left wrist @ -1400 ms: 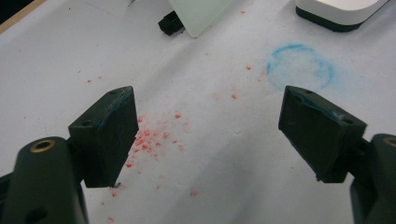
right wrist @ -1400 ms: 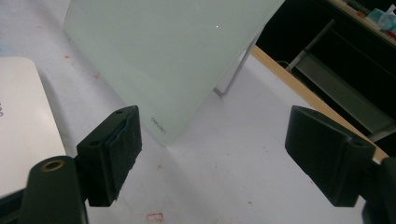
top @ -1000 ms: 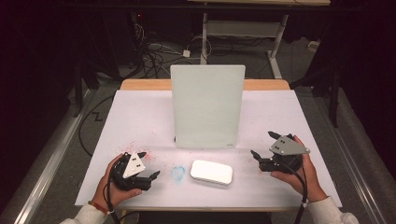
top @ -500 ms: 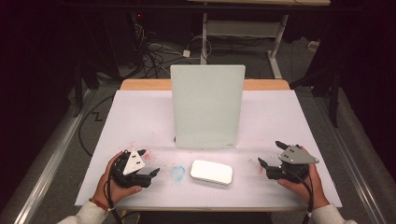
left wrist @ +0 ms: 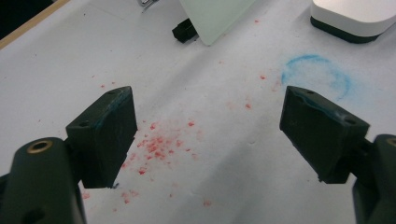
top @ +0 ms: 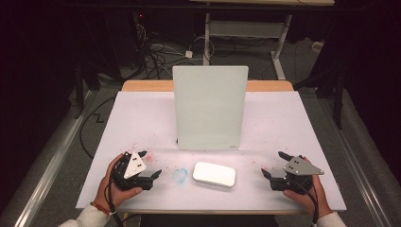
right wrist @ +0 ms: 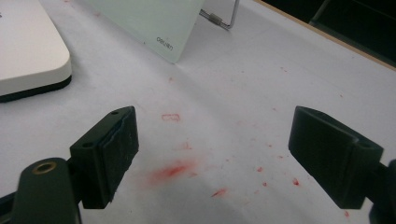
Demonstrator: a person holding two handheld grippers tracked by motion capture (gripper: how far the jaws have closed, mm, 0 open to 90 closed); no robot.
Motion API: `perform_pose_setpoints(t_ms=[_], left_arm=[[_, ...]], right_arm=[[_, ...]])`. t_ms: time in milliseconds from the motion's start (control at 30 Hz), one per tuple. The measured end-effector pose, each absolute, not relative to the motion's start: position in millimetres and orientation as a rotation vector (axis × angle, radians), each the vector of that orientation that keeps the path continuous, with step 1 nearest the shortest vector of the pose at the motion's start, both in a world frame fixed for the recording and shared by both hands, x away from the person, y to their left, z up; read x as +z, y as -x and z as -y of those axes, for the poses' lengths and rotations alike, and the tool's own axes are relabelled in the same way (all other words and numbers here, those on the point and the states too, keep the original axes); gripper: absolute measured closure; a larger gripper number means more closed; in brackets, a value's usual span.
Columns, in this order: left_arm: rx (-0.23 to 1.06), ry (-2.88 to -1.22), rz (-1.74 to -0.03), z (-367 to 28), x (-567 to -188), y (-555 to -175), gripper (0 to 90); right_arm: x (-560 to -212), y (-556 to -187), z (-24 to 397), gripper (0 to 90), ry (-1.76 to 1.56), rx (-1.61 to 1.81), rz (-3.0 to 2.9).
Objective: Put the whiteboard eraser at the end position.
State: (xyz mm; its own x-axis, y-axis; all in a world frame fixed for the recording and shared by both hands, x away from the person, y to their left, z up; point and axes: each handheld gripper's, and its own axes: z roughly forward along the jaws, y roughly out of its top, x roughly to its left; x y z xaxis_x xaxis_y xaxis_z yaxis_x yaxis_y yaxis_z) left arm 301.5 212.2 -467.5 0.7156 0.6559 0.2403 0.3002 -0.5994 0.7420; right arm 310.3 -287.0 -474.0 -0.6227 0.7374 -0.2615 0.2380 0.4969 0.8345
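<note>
A flat white box with rounded corners and a dark bottom (top: 214, 174) lies on the white paper-covered table (top: 142, 118), near the front edge and just in front of the tall pale green glass board (top: 210, 108) that stands up in the middle. A small gap of bare table lies between the white box and the board.

The left gripper (top: 150, 176) sits to the left of the white box, low over the table. Its jaws are spread wide and hold nothing. Between this gripper and the white box is a smudgy blue ring mark (top: 180, 175), so they are near but not touching. In the left gripper view, tiny red specks (left wrist: 156, 144) dot the table between the jaws, and the blue ring lies past the right jaw.

The right gripper (top: 274, 165) is to the right of the white box, with a wider strip of bare table between them. Its jaws are spread wide too, with nothing in them. It is close to the front right corner of the table. In the right gripper view, a red smear (right wrist: 170, 171) lies on the table between the jaws.

Both sides of the board have lots of bare table.
</note>
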Motion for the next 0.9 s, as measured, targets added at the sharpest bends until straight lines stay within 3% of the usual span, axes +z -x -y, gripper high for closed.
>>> perform_pose_setpoints(t_ms=[900], left_arm=[[0.635,-2.258,-0.721,-209.7,-470.3,-301.4,18.5]], right_arm=[[-465.1,-308.4,288.8,16.5,-0.785,1.035,-2.086]])
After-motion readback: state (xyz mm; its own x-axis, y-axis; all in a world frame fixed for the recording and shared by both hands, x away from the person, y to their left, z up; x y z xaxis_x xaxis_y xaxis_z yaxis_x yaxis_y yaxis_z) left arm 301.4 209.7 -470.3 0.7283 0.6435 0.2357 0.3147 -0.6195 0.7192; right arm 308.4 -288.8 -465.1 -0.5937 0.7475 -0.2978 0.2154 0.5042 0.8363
